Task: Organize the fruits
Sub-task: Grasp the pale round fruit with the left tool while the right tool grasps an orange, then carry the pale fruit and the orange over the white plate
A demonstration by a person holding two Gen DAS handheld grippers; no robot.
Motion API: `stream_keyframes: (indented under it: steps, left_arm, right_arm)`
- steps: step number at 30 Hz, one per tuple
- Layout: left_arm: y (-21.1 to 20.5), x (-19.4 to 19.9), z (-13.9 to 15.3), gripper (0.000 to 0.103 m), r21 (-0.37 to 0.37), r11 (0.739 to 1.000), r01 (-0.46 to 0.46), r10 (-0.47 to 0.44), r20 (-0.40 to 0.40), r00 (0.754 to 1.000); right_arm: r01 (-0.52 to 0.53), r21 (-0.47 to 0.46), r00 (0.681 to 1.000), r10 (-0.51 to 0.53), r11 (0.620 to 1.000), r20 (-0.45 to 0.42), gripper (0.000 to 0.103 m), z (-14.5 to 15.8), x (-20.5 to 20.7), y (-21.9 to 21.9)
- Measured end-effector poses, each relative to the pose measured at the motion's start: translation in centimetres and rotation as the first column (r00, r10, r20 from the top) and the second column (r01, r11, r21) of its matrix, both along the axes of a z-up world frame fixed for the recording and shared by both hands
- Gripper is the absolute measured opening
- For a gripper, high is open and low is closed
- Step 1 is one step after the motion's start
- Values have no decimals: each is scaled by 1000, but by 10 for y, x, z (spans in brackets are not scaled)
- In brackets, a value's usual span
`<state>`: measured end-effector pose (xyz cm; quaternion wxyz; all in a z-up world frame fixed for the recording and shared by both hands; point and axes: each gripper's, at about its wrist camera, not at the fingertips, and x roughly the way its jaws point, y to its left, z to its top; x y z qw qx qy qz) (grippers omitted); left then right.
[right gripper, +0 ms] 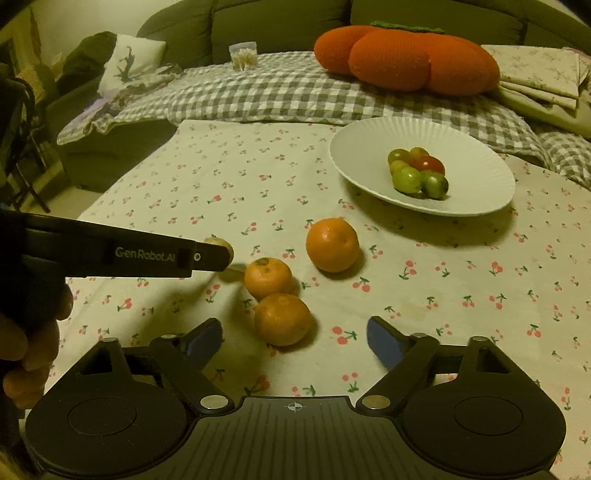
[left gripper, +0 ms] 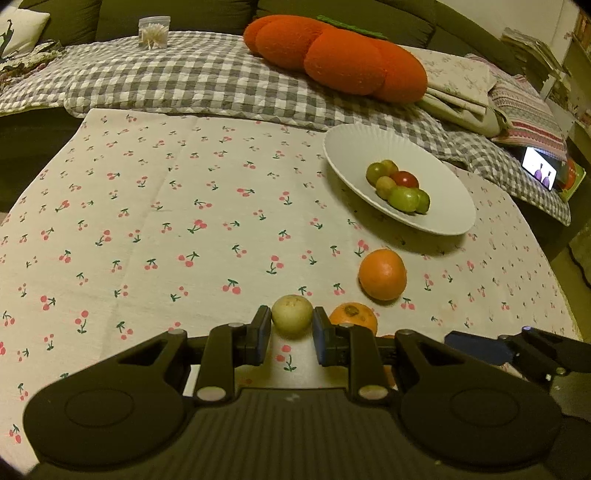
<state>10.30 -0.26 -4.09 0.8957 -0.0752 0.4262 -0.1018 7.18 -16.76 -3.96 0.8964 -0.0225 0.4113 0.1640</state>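
Pale round fruit down on the cloth, between the two blue pads of the left gripper. Pads right up against its sides, maybe touching, but too close to call as a firm grip. Seen from the right wrist view too, only as a small pale bit peeking past the tip of the left gripper, which comes in from the left side.

Just right of the pale fruit, an orange half hidden behind the right pad. A bit farther on, a second orange lying free. In the right wrist view, three oranges in all: one near, one touching it just behind, and one apart, toward the plate.

Right gripper held low over the cloth, fingers spread wide, nothing between them. Nearest orange just ahead, a little to the left of the gap.

White plate farther back on the right, with small fruits bunched in the middle, mostly green, one red.

Cloth white with little red cherries. Behind it, a grey checked blanket, a big orange cushion, and a clear box of cotton swabs. Lit phone screen at the far right edge
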Motion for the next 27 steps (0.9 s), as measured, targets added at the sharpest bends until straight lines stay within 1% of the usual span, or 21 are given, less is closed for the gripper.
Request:
stream_keyframes:
  steps: [3,4,5,8,9,10,14,27]
  left_arm:
    - [0,0,0,22,1,1000,-4,4,0,1000]
    - [0,0,0,22,-1,1000,-5,5,0,1000]
    - [1,1,0,22,-3,1000,-6,6,0,1000]
    - [1,0,0,22,-4,1000,-8,8,1,1000]
    - [2,1,1,22,-5,1000,-9,9,1,1000]
    - [2,1,1,22,-5,1000,-11,11,2,1000]
    - [2,1,1,22,-7,1000,-14,14,4,1000]
    - [3,0,5,22,-18,1000,-15,15,17,1000]
  right_arm:
    - [7,-3,1000,-7,1000,-4,74,-4,4,1]
    - [9,-3,1000,-9,1000,-8,66,-5,5,2]
    - [9,-2,1000,-9,1000,-13,55,-6,6,2]
    - [3,21,1000,-3,1000,-30,40,-8,9,0]
    - [-3,27,1000,3,1000,-30,37,-8,8,1]
    - [-9,29,1000,10,1000,-28,31,-7,7,2]
    - [-20,18,999,21,1000,-25,31,-5,4,4]
    - [2,23,1000,-2,1000,-10,30,4,0,-5]
